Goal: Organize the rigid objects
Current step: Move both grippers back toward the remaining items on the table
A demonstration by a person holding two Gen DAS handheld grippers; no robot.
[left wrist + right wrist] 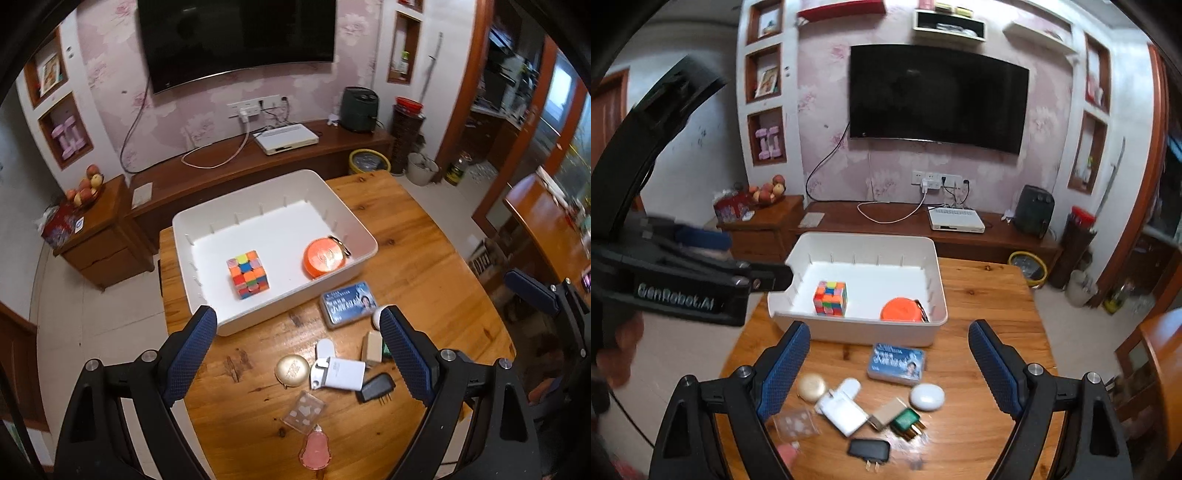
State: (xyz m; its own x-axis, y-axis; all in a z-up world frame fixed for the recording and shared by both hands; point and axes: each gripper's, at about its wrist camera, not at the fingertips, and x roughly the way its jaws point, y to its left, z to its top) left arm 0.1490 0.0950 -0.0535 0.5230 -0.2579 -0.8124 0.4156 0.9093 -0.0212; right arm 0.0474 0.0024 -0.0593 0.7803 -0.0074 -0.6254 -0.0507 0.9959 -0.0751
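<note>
The white bin [857, 328] sits at the far side of the wooden table [990, 302], in the middle of both my views. Inside it, a colourful puzzle cube [830, 298] stands on the bin floor left of centre, and an orange round case [900, 311] lies toward the right wall, near the front right corner; the two are apart.

On the bare table in front of the bin, a blue tin [897, 363] lies just beside the bin's front wall. Below it in the right wrist view the small things cluster: a gold round compact [811, 386] at the left, a white charger [841, 408] beside it with a white oval piece [847, 389] touching its upper edge, a white earbud case [927, 397] to the right, a tan block [886, 413] and a green plug [905, 421] close together, a black adapter [868, 451] at the bottom, and a clear pouch [794, 424] at lower left. A pink tag [316, 448] lies at the lower edge of the left wrist view.

My right gripper [889, 369] hangs above this clutter with its jaws wide and nothing between the pads. My left gripper [298, 354] is likewise spread wide and empty.
</note>
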